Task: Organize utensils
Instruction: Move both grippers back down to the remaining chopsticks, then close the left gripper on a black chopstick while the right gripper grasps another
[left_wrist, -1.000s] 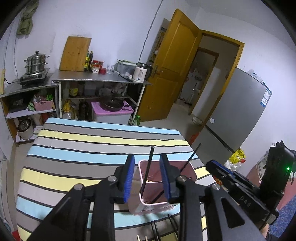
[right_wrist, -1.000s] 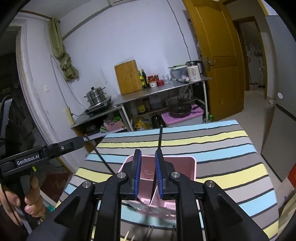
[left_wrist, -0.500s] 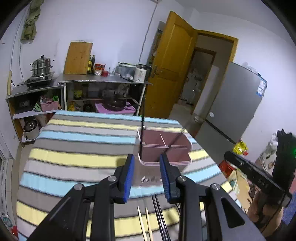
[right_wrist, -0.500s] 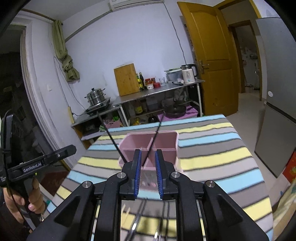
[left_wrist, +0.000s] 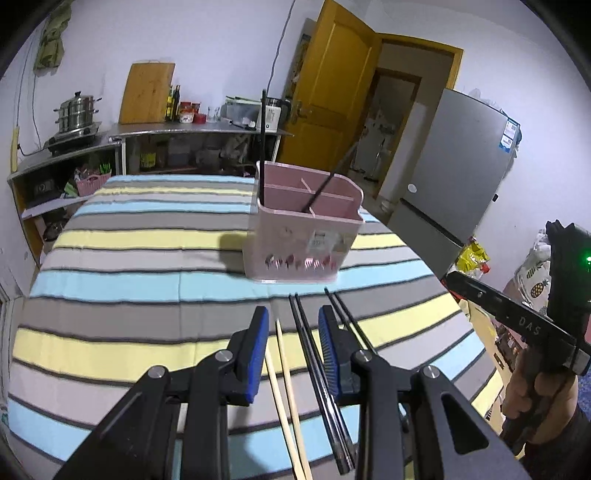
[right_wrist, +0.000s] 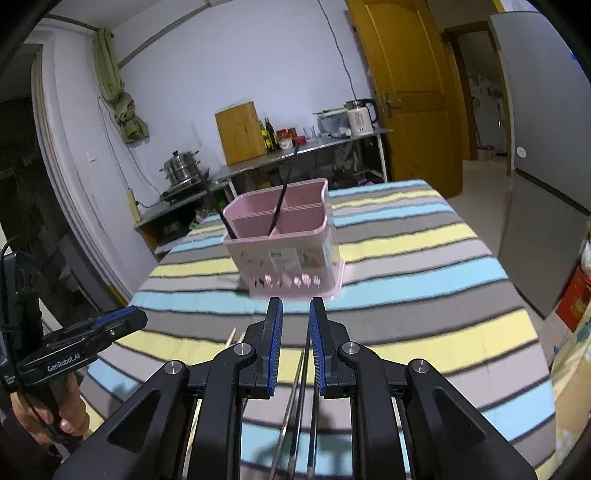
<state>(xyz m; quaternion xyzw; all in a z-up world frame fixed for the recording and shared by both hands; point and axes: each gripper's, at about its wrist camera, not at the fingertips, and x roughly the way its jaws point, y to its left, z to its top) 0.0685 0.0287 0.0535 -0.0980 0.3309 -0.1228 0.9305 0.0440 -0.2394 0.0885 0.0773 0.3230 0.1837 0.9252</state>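
Striped cloth (left_wrist: 129, 258) in blue, yellow and grey covers the table under both of your grippers, which tilt down toward it.

Nearest you, your left gripper (left_wrist: 293, 350) hangs over the chopsticks with its blue pads apart by a modest gap and nothing pinched; a wooden pair (left_wrist: 284, 369) and a black pair (left_wrist: 310, 354) lie on the cloth between and below the pads, and another black pair (left_wrist: 345, 314) lies just to the right. Your right gripper (right_wrist: 295, 343) holds a narrower gap, also empty, above thin metal-looking chopsticks (right_wrist: 299, 398). In the right wrist view your left hand (right_wrist: 55, 410) grips a handle marked "GenRobot.AI"; in the left wrist view your right hand (left_wrist: 532, 391) grips its handle, whose bar reads "DAS".

Farther on, the pink utensil holder (left_wrist: 303, 236) stands upright on the cloth, well apart from both grippers, with two black chopsticks (right_wrist: 279, 203) leaning in its compartments. A white label on its front is too blurred to read.

Beyond the table stand a steel counter (left_wrist: 199, 129), a wooden cutting board (left_wrist: 147, 92), a yellow door (left_wrist: 328, 96) and a grey fridge (left_wrist: 458, 166) with a blue sticker, unreadable.
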